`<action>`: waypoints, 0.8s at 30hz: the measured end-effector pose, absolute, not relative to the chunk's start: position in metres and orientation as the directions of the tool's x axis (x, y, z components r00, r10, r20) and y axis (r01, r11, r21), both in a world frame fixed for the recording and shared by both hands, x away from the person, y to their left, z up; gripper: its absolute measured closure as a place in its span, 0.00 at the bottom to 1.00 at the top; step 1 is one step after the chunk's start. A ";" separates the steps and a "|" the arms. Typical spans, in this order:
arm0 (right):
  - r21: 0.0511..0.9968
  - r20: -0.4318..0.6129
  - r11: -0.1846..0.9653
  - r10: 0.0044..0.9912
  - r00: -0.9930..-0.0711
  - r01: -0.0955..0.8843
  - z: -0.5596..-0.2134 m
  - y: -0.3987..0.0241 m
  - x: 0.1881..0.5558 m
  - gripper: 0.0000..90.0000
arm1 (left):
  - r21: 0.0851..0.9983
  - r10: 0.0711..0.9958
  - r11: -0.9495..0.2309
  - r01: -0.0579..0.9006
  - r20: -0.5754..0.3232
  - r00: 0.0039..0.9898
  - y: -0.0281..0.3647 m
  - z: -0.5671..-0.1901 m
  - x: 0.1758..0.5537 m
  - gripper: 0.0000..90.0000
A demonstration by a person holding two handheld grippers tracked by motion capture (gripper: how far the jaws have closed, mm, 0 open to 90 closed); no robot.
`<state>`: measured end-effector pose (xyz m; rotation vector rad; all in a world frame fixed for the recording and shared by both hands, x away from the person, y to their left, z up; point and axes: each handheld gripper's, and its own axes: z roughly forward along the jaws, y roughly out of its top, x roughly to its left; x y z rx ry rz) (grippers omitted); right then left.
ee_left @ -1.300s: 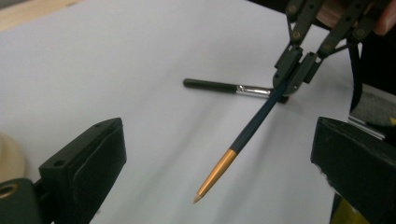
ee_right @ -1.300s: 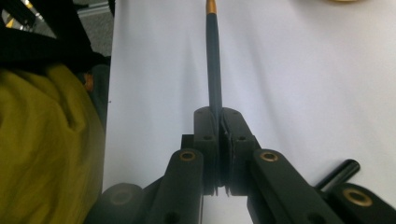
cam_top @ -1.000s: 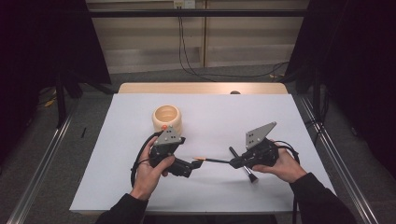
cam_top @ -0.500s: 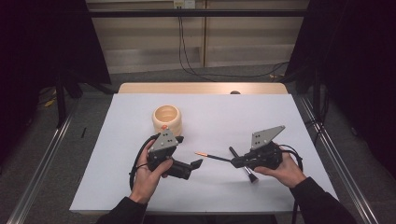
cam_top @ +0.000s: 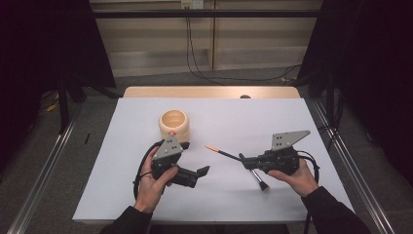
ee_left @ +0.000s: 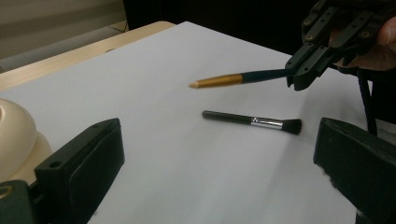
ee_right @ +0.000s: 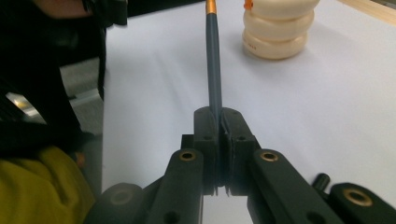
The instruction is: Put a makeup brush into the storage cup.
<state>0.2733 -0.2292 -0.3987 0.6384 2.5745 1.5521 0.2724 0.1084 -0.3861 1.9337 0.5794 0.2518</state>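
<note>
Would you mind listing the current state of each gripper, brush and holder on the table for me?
Right gripper: shut on the gold-tipped brush, held above the table.
Gold-tipped brush: clamped, lifted, roughly level, its gold end towards the left gripper.
Left gripper: jaws open, nothing between them.
Makeup brush: lying flat on the white table, untouched.
Cream holder: upright, standing on the table.

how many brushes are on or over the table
2. One brush with a gold end is held off the table, clamped in the right gripper. The other brush lies flat on the white table below that gripper.
</note>
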 end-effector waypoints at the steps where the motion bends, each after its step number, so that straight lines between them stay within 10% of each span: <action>1: 0.865 0.153 0.395 0.381 -0.912 0.310 -0.398 -0.229 0.273 0.96 | 0.902 0.505 -0.328 0.281 -0.084 0.859 0.108 -0.386 0.273 0.02; 24: 0.945 0.191 0.177 0.390 -0.901 0.277 -0.392 -0.231 0.269 0.96 | 0.930 0.483 -0.284 0.234 -0.072 0.873 0.097 -0.379 0.268 0.04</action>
